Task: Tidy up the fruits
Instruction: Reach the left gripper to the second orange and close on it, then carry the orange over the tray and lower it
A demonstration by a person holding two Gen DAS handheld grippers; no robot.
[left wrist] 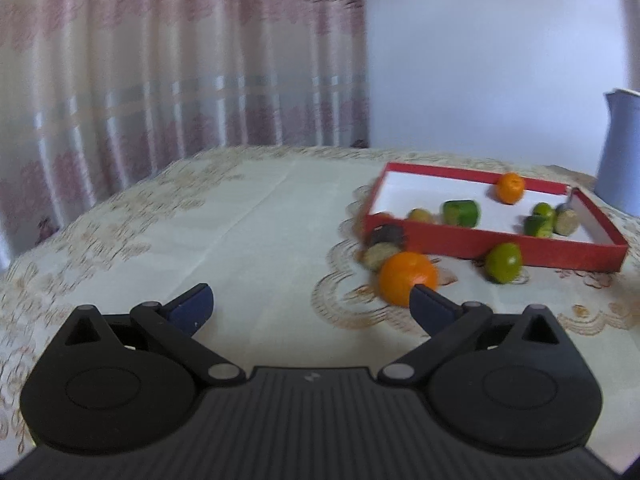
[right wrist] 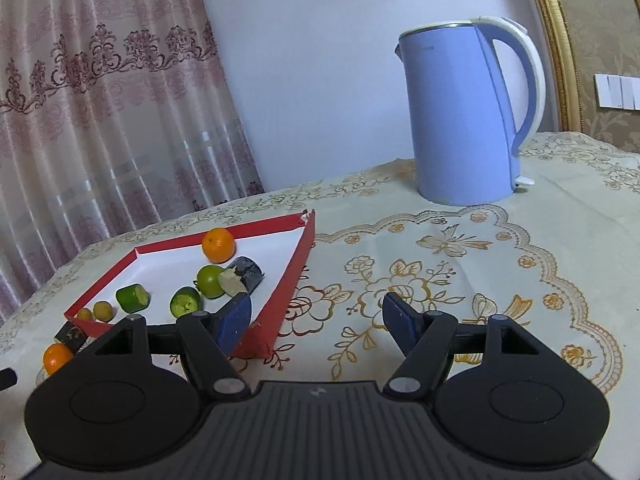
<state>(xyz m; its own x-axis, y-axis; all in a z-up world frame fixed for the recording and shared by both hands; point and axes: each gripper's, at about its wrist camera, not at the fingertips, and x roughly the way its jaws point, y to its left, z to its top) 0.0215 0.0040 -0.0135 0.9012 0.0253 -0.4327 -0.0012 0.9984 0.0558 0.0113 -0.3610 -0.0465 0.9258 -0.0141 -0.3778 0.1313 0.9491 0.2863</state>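
Observation:
A red box (left wrist: 472, 242) with a white inside holds an orange (left wrist: 510, 187), green fruit pieces (left wrist: 461, 213) and small yellow fruits. On the cloth in front of it lie a large orange (left wrist: 404, 277), a green lime (left wrist: 503, 263) and a dark cut piece (left wrist: 382, 246). My left gripper (left wrist: 310, 296) is open and empty, its right fingertip just in front of the large orange. My right gripper (right wrist: 316, 314) is open and empty beside the box's (right wrist: 298, 264) near right corner. The box's orange (right wrist: 218, 245) and a green fruit (right wrist: 210, 281) show there.
A blue electric kettle (right wrist: 466, 116) stands at the back right of the table. An embroidered cream tablecloth (left wrist: 248, 232) covers the table. A curtain (left wrist: 160, 60) hangs behind on the left, with a plain wall beside it.

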